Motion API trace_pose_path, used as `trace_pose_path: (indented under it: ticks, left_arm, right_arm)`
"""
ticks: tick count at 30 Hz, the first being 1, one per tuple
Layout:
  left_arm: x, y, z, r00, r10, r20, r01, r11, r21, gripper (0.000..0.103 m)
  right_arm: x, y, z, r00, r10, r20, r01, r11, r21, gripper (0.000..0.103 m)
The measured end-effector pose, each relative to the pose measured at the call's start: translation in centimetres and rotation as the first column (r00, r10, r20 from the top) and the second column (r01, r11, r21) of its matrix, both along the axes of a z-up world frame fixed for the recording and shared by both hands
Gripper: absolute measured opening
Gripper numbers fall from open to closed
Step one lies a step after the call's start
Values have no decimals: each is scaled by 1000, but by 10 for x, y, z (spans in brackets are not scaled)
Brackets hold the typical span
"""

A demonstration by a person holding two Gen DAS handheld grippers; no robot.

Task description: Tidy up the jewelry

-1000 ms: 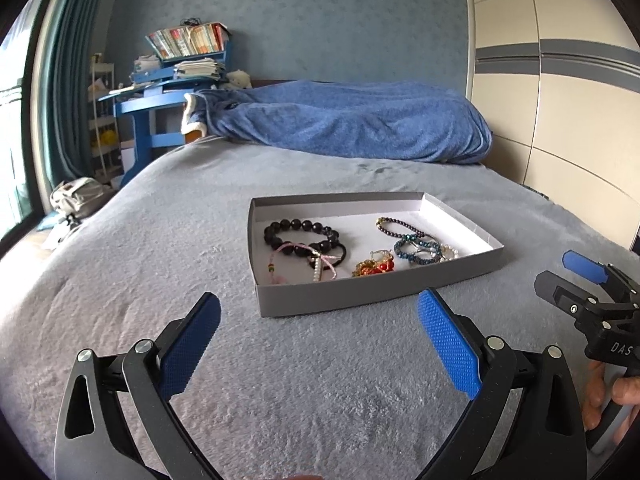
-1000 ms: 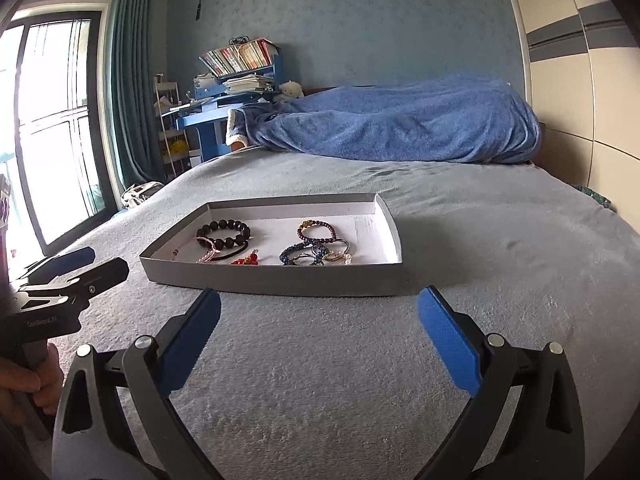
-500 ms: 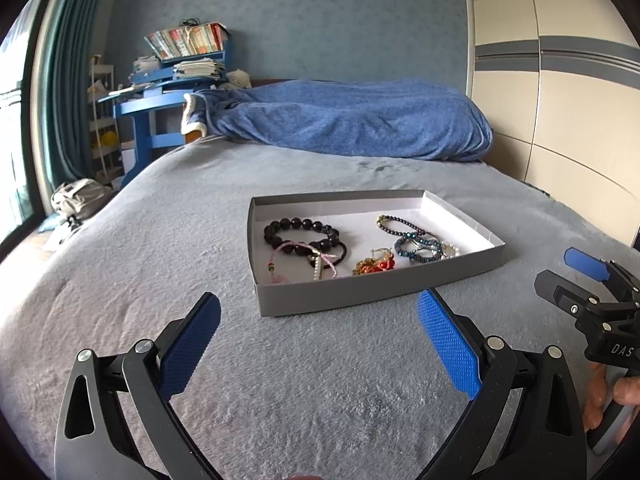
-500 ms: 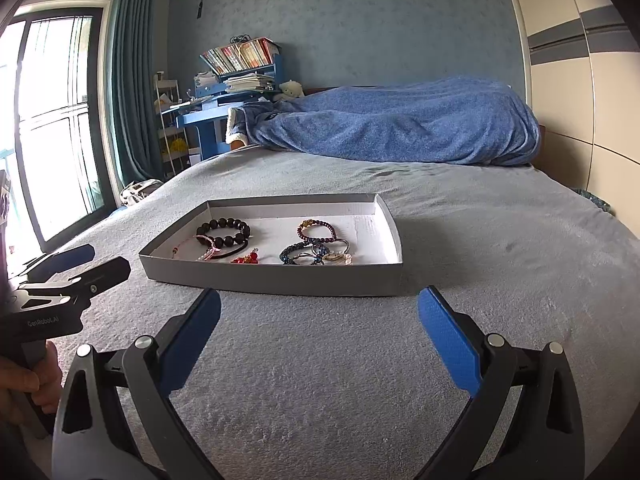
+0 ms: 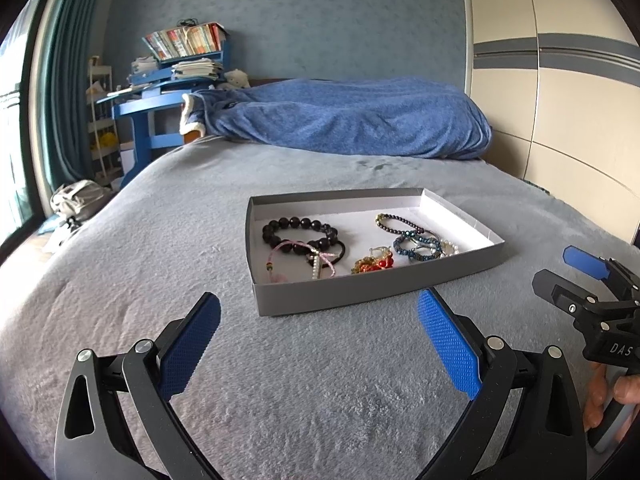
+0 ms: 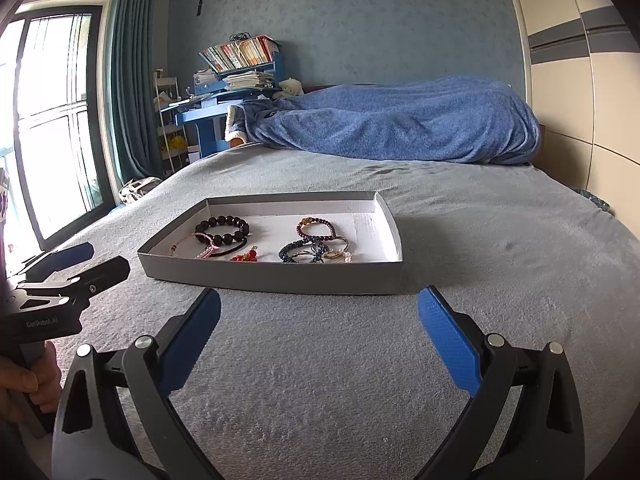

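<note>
We hold two grippers low over a grey bedspread. Our left gripper has its blue-padded fingers spread wide, with nothing between them. Our right gripper is spread just as wide and is also empty.

Ahead of both pairs of fingers sits a shallow grey cardboard tray with a white floor, resting flat on the bedspread. From the left gripper it lies just beyond the fingertips, a little toward the right finger; from the right gripper it lies just beyond the fingertips, more toward the left finger.

All the jewelry is inside the tray. Seen past the left fingers, a black bead bracelet lies on the tray's left half, overlapping a pink cord bracelet nearer to us (a short string of white beads lies with it). A red and gold charm piece sits near the middle of the front wall. On the right half, a dark purple bead bracelet lies farther from us and a tangle of blue bead bracelets nearer, the two touching.

A hand grips the right gripper's handle; another hand grips the left one's. A blue quilt lies heaped at the far end of the bed.
</note>
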State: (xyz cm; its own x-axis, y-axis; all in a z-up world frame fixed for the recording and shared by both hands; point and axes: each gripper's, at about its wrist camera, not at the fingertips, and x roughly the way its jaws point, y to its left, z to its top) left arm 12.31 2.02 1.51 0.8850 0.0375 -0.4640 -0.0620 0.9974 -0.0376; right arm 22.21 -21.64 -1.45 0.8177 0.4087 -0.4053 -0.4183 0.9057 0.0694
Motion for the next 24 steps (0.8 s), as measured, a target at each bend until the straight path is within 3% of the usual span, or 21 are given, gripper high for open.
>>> trace_pose_path:
  ticks: [24]
  left_arm:
    - [2,-3,-2,1000,-4,-4,4,1000,10,98]
  right_arm:
    - [1,1,1,1000,1,4,-1,1000,-7,98]
